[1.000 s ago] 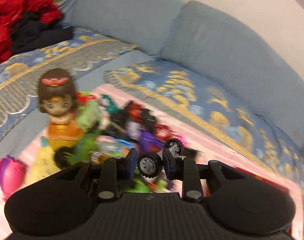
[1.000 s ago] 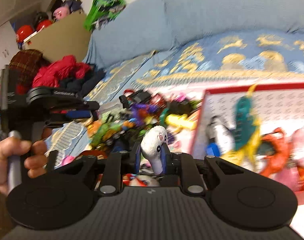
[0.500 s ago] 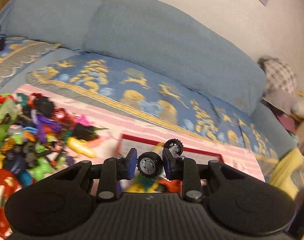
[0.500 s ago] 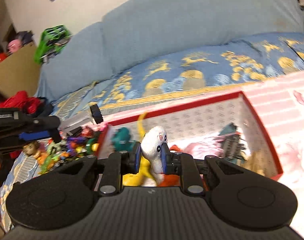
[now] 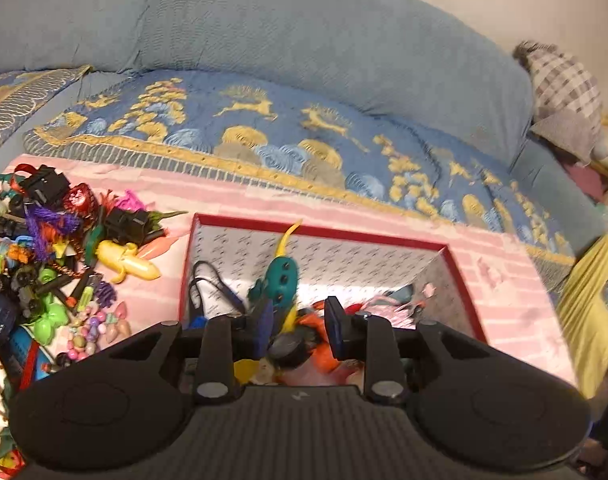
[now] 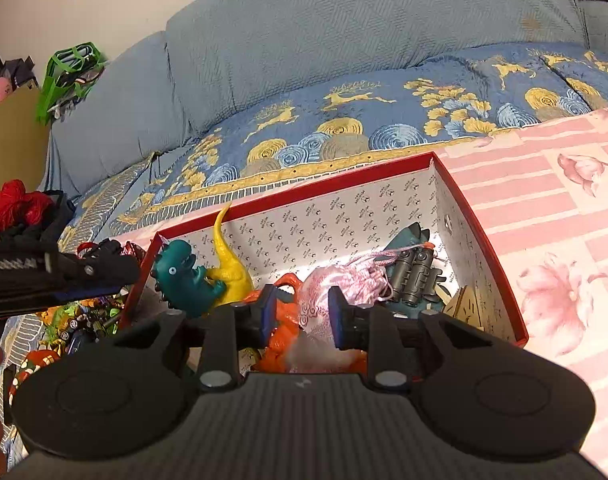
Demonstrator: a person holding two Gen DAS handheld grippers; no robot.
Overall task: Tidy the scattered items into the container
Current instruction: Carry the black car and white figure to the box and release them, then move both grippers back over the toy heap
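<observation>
A red-rimmed box (image 5: 383, 240) (image 6: 304, 188) with patterned white walls sits on the pink cloth and holds several toys, among them a teal dinosaur (image 6: 188, 276) and a yellow dinosaur (image 6: 230, 264). My left gripper (image 5: 300, 322) is open over the box, and the blurred toy wheel (image 5: 290, 350) is just below it. My right gripper (image 6: 300, 312) is open over the box, with a blurred white shape (image 6: 304, 352) beneath it. A pile of scattered toys (image 5: 44, 248) lies left of the box.
A blue sofa (image 5: 304, 40) with a patterned blue and gold cover (image 6: 343, 136) runs behind the cloth. A yellow banana toy (image 5: 128, 262) lies near the box's left wall. The left gripper's body (image 6: 44, 276) reaches in at the left of the right wrist view.
Both grippers swung from the toy pile to above the box. The left let go of the wheel and the right let go of the white plush toy; both now stand open.
</observation>
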